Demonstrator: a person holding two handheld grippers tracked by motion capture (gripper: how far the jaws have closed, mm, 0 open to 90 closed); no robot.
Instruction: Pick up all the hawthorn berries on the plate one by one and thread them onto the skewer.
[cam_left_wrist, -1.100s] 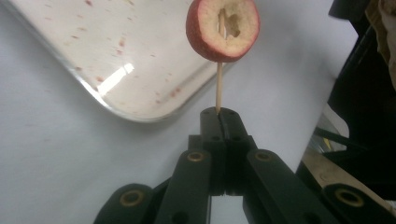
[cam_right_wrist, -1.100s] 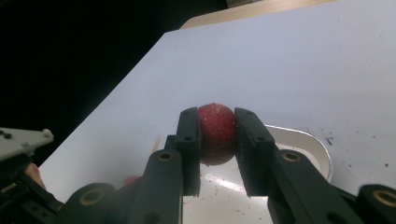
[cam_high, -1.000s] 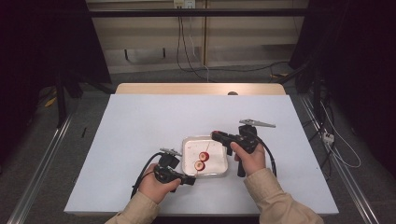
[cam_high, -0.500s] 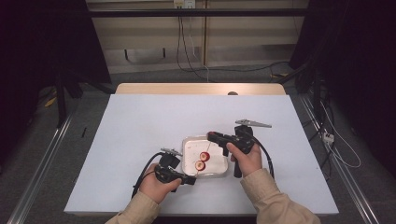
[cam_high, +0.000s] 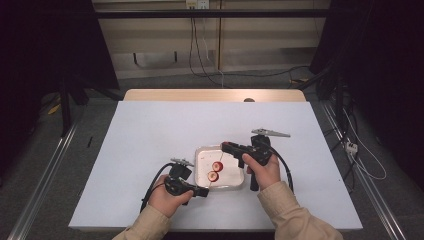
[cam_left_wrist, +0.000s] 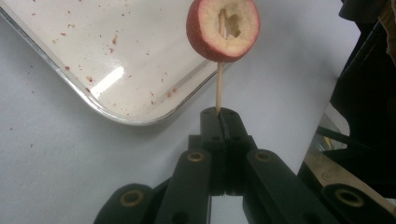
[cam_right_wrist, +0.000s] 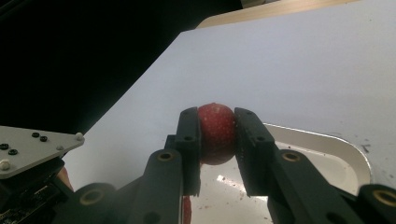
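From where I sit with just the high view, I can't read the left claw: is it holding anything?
Observer: Yes. The left claw is shut on a thin wooden skewer.
Operator: Anything on that skewer?
Observer: A round red fruit is threaded on it, with a cored hollow in its pale cut face.
Operator: And the right claw?
Observer: The right claw is clamped on a whole speckled red fruit, with the white metal tray beyond it.
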